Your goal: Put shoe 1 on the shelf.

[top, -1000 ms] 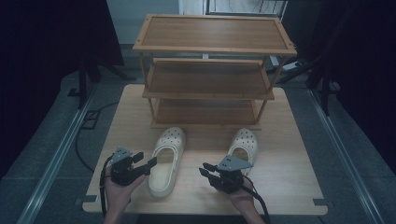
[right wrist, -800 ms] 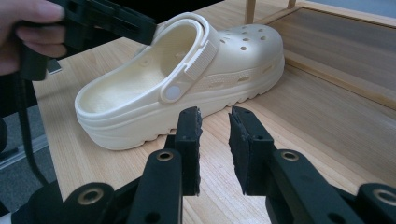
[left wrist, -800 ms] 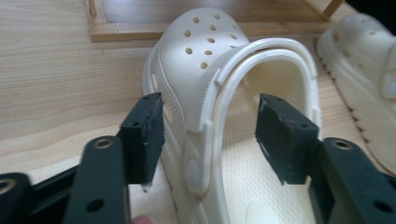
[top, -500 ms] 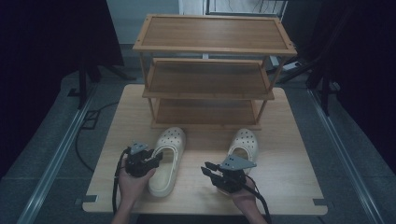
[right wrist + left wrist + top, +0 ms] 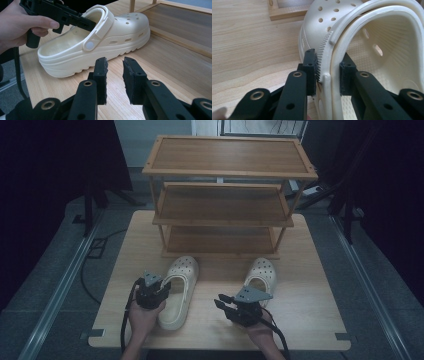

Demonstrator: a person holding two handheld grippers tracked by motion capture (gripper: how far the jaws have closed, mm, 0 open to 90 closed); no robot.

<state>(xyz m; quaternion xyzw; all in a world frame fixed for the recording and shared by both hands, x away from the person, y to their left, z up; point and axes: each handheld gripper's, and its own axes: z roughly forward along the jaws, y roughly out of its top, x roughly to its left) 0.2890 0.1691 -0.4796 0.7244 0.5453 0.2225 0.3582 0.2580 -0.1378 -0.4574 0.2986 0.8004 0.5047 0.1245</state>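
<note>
Left hand-held gripper [image 5: 327, 75] clamps the left clog's [image 5: 178, 290] side wall; right hand-held gripper [image 5: 115, 72] hovers open.

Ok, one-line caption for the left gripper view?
Left gripper straddles the cream clog's side wall and strap, one jaw outside and one inside, on the wooden table.

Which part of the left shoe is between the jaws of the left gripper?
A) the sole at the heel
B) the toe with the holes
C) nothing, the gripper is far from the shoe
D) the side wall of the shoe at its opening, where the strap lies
D: in the left gripper view, the left gripper has one jaw outside and one inside the side wall of the left shoe, beside the ribbed strap.
</note>
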